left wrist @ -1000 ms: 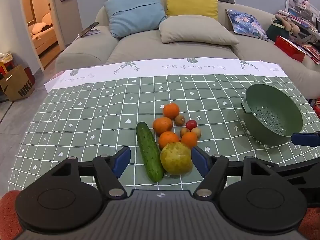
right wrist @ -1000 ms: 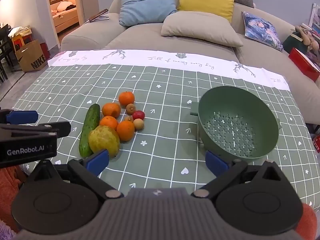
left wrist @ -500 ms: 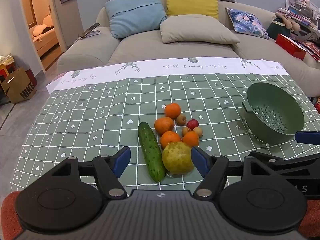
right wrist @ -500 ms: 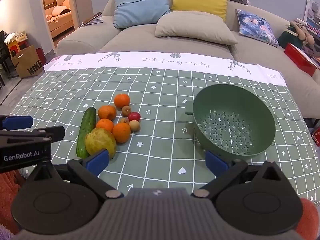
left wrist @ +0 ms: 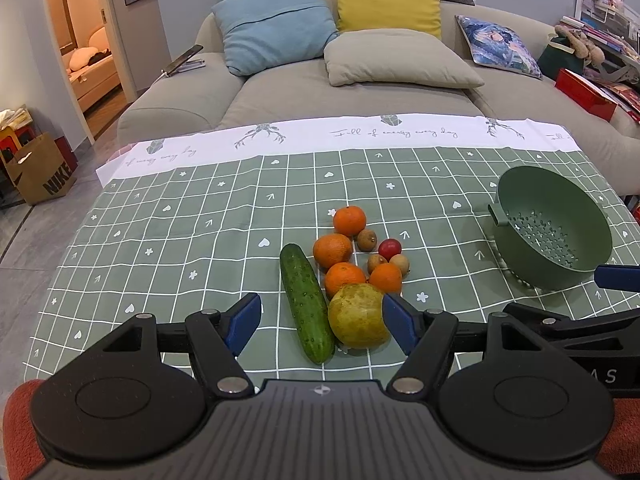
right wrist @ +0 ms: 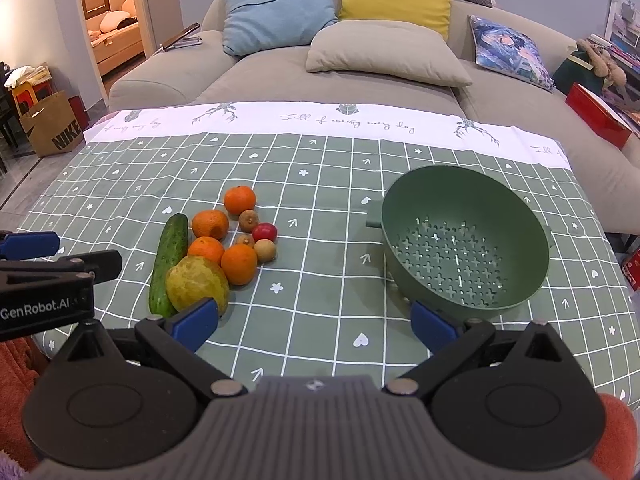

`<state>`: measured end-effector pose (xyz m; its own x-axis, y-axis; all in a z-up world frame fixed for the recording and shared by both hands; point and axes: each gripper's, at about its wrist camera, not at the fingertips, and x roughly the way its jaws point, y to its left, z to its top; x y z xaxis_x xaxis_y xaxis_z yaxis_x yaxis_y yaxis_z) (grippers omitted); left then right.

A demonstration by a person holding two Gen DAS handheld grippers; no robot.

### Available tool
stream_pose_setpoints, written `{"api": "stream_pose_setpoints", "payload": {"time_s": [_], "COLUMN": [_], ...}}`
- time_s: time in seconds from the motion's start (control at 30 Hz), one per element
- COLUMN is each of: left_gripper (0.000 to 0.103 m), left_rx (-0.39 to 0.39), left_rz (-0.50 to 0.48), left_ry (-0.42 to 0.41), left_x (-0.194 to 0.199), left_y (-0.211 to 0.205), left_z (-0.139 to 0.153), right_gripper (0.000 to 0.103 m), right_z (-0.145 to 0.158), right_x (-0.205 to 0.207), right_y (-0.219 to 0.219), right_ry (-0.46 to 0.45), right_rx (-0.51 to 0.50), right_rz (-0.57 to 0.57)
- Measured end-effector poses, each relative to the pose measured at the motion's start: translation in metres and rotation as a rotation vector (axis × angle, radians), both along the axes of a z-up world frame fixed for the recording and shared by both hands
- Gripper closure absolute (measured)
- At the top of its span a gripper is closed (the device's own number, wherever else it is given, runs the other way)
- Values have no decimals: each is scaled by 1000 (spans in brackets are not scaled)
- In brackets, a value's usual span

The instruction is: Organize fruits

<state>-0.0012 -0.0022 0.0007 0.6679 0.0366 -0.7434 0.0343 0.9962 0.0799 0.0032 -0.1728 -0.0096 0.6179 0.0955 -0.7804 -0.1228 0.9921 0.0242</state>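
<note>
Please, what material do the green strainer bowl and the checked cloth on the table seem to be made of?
Strainer bowl: probably moulded plastic with a matte finish; uniform green, smooth wall, cleanly cut cross-shaped holes. Checked cloth: looks like thin printed fabric or coated cloth; it lies flat with faint ripples and a printed white border. Which one is unclear.

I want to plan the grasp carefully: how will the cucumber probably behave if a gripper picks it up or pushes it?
The cucumber looks stiff and straight, so it should not flop. Its round, long body may roll sideways if pushed. The bumpy skin probably gives some hold; held near one end, it could tilt.
</note>
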Motion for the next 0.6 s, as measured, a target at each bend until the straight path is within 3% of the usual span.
{"api": "stream_pose_setpoints", "payload": {"time_s": [0.6], "left_gripper": [22], "left_rx": [6], "left_rz": [1], "left_ry": [4], "left_x": [1], "left_y": [0], "left_z": [-1], "right_gripper": [5], "right_z": [-4], "right_x": [3], "right_y": [-3], "right_ry": [19], "right_rx": [17], "right_rz": [-24]}}
